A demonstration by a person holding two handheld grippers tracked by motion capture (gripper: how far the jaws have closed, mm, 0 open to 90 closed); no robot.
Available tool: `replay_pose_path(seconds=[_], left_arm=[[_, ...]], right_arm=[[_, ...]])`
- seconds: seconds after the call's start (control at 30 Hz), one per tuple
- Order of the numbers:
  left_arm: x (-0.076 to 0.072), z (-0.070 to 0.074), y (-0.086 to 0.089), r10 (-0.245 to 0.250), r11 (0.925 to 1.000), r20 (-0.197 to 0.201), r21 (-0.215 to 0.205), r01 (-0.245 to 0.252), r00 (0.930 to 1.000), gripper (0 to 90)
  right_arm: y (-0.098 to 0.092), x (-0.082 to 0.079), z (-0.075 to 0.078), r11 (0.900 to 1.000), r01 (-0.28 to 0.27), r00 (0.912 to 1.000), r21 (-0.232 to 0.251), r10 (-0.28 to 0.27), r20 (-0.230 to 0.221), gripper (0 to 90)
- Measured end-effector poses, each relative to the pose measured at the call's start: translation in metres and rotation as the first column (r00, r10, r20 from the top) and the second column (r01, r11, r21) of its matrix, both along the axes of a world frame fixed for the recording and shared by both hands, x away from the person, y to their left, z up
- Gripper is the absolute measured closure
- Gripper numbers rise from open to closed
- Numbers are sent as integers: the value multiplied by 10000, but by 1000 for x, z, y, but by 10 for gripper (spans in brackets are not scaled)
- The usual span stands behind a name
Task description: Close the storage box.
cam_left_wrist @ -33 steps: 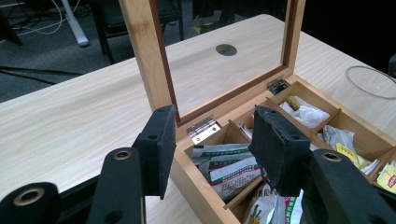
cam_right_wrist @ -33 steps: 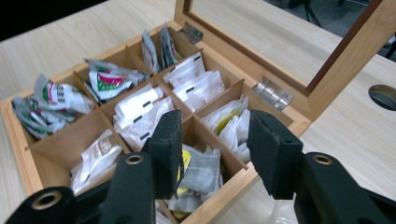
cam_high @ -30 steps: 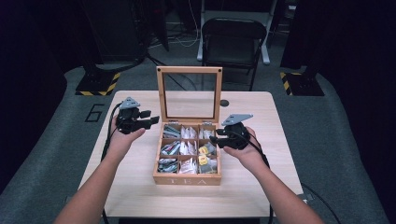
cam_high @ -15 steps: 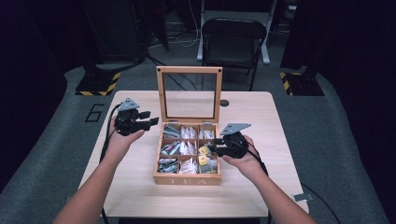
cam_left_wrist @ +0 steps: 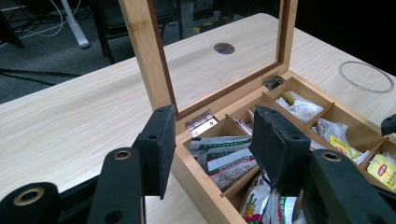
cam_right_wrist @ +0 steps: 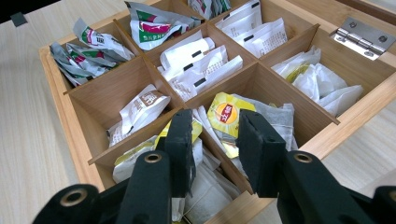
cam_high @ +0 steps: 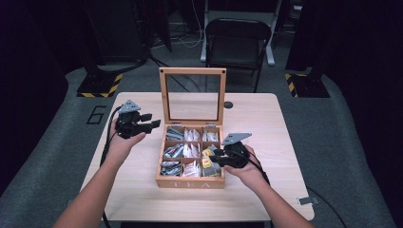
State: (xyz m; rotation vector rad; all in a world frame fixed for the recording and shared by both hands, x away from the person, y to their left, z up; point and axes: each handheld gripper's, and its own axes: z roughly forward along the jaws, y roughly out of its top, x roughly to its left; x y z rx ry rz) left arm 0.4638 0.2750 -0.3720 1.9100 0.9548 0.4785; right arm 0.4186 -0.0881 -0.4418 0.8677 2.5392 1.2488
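Tea box [cam_high: 191, 182] sat mid-bench [cam_high: 280, 142], glass lid [cam_high: 192, 95] propped upright at the far side, so all the compartments were reachable from above. Packets were sorted by type: yellow-label sachets [cam_right_wrist: 227, 114] in the right-hand cells, white ones [cam_right_wrist: 205, 65] down the middle, green-and-red ones [cam_right_wrist: 81, 51] on the left. Right claw [cam_high: 215, 156] hung just over the near-right cells, jaws spread and straddling a divider, a yellow-label sachet showing in the gap; nothing pinched, so probably lining up a pick. Left claw [cam_high: 151, 124] sat just beside the box's far-left corner, jaws spread and empty, likely parked clear of the work or ready to steady the box. Clear glass dish [cam_left_wrist: 366, 76] stood on the bench beyond the box, possibly a drop-off spot.
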Motion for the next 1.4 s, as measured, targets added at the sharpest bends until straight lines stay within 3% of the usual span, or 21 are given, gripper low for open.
replay_pose_path(seconds=[0.37,0.63,1.07,1.3,1.4], left_arm=[[0,-5,3,103,9999,-76,-56,-103,9999,498],[-1,-5,3,94,9999,-62,-59,-95,9999,497],[0,-6,3,96,9999,-74,-39,-97,9999,497],[-1,-5,5,156,9999,-65,-75,-156,9999,497],[-1,-5,5,134,9999,-85,-45,-134,9999,497]], right_arm=[[3,-1,-9,10000,-70,9996,27,71,-257,649],[6,-3,-8,9999,-133,9996,104,135,-231,669],[9,-2,-13,9992,-370,9975,121,377,-602,714],[9,-3,-10,9979,-557,9956,329,580,-739,840],[8,-3,-10,9967,-754,9944,289,774,-726,855]])
